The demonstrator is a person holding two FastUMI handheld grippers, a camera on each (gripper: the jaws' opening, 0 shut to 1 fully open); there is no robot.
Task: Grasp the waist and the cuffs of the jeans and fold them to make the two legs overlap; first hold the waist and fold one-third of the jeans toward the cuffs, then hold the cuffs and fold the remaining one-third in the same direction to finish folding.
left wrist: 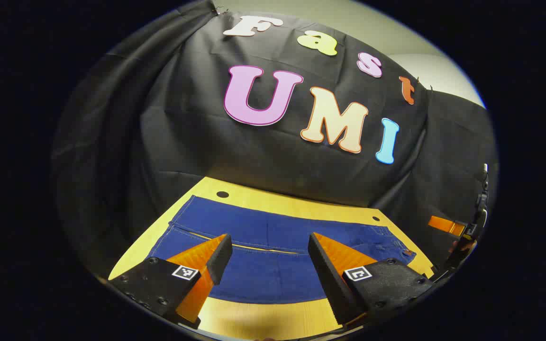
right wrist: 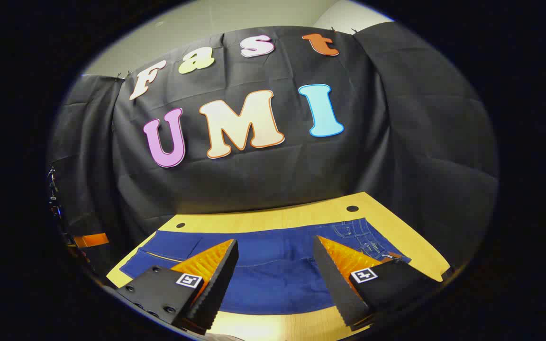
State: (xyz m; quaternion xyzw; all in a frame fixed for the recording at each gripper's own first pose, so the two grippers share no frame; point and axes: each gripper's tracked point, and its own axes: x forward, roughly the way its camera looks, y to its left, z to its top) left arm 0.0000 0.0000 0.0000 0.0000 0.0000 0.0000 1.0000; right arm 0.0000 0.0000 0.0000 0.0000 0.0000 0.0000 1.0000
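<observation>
Dark blue jeans [left wrist: 273,274] lie flat across the yellow table [left wrist: 277,199], waist with button and belt loops at the right end [right wrist: 360,234], leg end to the left. My left gripper [left wrist: 269,237] hovers open above the jeans' near edge, over the leg part, holding nothing. My right gripper [right wrist: 275,241] also stands open, over the jeans [right wrist: 273,279] nearer the waist, with nothing between its fingers. The right gripper [left wrist: 446,225] also shows at the far right of the left gripper view, and the left gripper [right wrist: 90,240] at the far left of the right gripper view.
The table [right wrist: 263,220] has small round holes near its back corners [left wrist: 222,194] [right wrist: 352,208]. Black cloth walls close in the back and both sides. A strip of bare tabletop runs in front of the jeans and another behind them.
</observation>
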